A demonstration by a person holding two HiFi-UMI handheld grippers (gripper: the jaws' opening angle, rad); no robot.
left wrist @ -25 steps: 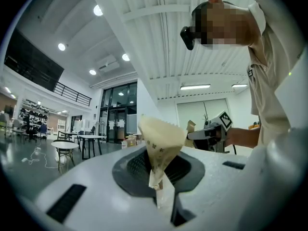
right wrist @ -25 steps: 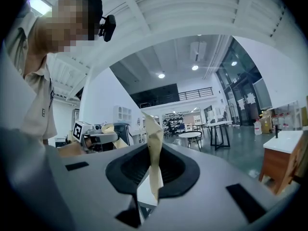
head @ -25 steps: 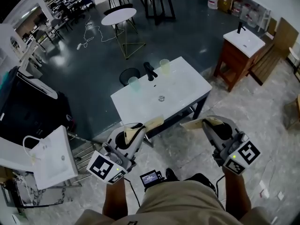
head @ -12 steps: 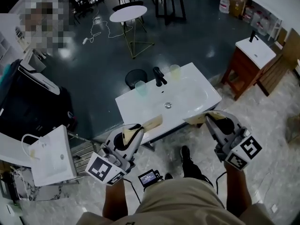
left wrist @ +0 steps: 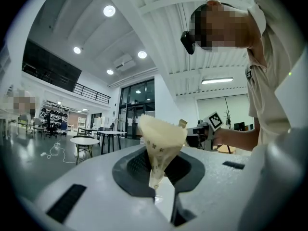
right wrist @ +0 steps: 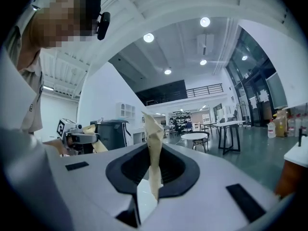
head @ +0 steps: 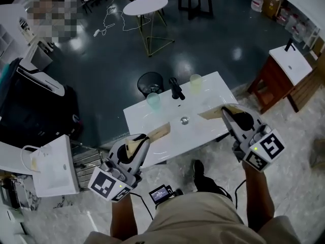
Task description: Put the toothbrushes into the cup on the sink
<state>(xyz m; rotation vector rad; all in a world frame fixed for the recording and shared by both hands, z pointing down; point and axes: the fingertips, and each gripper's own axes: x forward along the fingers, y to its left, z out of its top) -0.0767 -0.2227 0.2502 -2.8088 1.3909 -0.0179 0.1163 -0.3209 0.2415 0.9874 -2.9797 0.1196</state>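
Note:
A white sink counter [head: 152, 117] stands in front of me with a black tap [head: 175, 88] at its back edge. A pale green cup [head: 153, 101] is left of the tap and a yellowish cup [head: 196, 82] right of it. My left gripper [head: 139, 142] is shut on a beige paper-wrapped toothbrush [head: 158, 132] [left wrist: 161, 143], which sticks out over the counter's front left. My right gripper [head: 229, 113] is shut on another beige wrapped toothbrush [head: 213, 112] [right wrist: 154, 141] over the counter's right end. Both packets stand pinched between the jaws in the gripper views.
A black bin [head: 151, 82] sits behind the sink, and a round white table [head: 146, 5] further back. A second vanity on a wooden cabinet [head: 284, 67] is at the right. A white basin on a rack [head: 51, 166] and a black case [head: 30, 111] are at the left.
The sink counter has come nearer and both grippers now reach over its front edge. Each gripper still holds its packet as before.

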